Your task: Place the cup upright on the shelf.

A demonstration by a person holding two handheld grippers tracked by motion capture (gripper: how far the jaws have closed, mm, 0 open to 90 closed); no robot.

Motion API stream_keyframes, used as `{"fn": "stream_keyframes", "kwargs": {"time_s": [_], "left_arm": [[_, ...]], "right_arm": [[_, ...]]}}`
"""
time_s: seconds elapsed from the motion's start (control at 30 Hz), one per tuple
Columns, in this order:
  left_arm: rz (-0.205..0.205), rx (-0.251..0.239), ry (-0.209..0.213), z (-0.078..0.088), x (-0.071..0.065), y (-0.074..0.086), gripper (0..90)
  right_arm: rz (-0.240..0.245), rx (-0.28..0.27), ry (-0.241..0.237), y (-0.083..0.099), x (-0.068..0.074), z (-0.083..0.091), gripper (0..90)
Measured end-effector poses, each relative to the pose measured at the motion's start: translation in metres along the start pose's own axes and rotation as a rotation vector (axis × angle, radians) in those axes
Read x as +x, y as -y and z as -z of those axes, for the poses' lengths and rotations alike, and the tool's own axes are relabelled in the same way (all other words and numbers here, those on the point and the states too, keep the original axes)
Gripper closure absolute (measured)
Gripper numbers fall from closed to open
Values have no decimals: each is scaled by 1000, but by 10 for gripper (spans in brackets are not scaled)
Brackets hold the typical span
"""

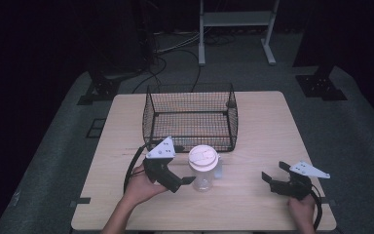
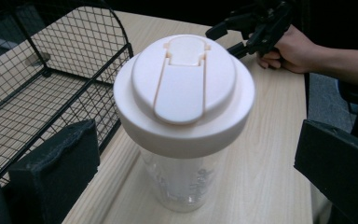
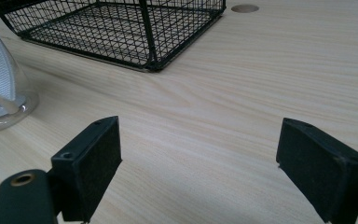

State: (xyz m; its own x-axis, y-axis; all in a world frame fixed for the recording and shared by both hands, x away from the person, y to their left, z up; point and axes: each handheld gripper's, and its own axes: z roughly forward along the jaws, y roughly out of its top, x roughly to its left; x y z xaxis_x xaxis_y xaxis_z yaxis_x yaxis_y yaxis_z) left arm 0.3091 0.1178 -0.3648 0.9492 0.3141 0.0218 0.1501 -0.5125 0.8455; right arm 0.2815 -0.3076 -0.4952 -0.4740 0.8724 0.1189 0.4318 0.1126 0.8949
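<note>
A clear shaker bottle point(image 1: 203, 169) with a cream flip-top lid stands upright on the wooden table point(image 1: 258, 131), just in front of a black wire basket point(image 1: 148, 117). My left gripper point(image 1: 185, 176) is open, at the bottle's left side. In the left gripper view the bottle point(image 2: 184, 93) stands between the two wide-apart jaws, with a gap on each side. My right gripper point(image 1: 275, 171) rests open near the front right of the table, with only bare wood between its jaws in the right gripper view point(image 3: 200, 154). The bottle's clear base point(image 3: 0, 93) shows at the left there.
The wire basket point(image 2: 51, 70) is open-topped, and I see nothing inside it. Its near corner point(image 3: 149, 46) lies ahead of my right gripper. A round hole point(image 3: 244, 8) marks the tabletop beyond it. A white stand point(image 1: 236, 19) and cables lie on the floor behind the table.
</note>
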Motion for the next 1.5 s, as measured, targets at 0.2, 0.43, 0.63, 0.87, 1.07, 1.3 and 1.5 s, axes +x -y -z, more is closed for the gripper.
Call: {"fn": "stream_keyframes", "kwargs": {"time_s": [0.2, 0.43, 0.63, 0.87, 1.07, 1.3, 1.5], "left_arm": [[25, 32, 6, -8, 6, 0, 0], [20, 58, 18, -19, 4, -4, 0], [13, 80, 23, -27, 6, -9, 0], [21, 108, 34, -38, 9, -12, 0], [21, 130, 39, -45, 10, -16, 0], [13, 170, 43, -53, 10, -25, 0], [1, 213, 42, -60, 9, -28, 0]], "right_arm": [[1, -2, -2, 0, 0, 0, 129], [3, -3, -6, 0, 0, 0, 129], [3, -3, -7, 0, 0, 0, 129], [5, -1, -11, 0, 0, 0, 129], [6, -1, -11, 0, 0, 0, 129], [6, 0, -12, 0, 0, 0, 129], [6, 0, -13, 0, 0, 0, 129]]}}
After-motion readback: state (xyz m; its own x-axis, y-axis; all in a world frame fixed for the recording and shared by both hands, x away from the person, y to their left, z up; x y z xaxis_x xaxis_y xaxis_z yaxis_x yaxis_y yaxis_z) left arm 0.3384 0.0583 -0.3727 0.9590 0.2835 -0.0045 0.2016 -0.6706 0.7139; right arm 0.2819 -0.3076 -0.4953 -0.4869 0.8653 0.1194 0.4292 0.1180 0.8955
